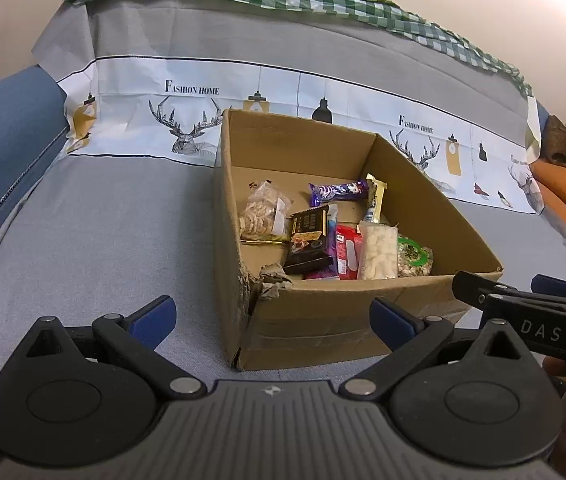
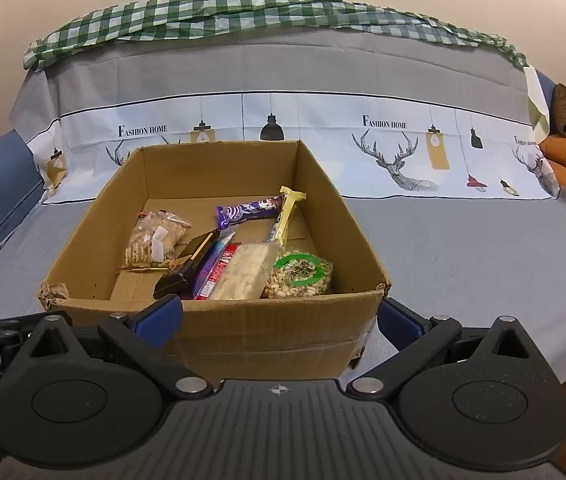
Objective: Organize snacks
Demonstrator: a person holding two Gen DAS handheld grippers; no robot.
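- Left gripper (image 1: 273, 320): spread wide, empty, hanging short of the box (image 1: 363, 320) near its torn corner (image 1: 263, 280).
- Right gripper (image 2: 281, 318): likewise spread, nothing held, low against the box's near wall (image 2: 243, 320).
- Snacks all inside the box on the covered sofa (image 2: 463, 248): cracker bag (image 2: 153, 240) alone at left, purple bar (image 2: 249, 210) and yellow stick (image 2: 287, 210) toward the back, dark bar (image 2: 187, 264), red pack (image 2: 219, 270), white pack (image 2: 243, 272) and green-label bag (image 2: 299, 270) crowded at the front.
- Probably nothing left outside; task seemingly near done or awaiting tidying.
- Risk: reaching into the front pile, catching two overlapping packs together, or dragging a neighbour along.
- Risk: fingers clipping the near wall on the way in, shoving the light box across the soft cover.
- Risk: slick wrappers slipping from a shallow pinch; cracker bag crushed under a hard squeeze.
- Risk: grippers close together, so possible collision over the box.
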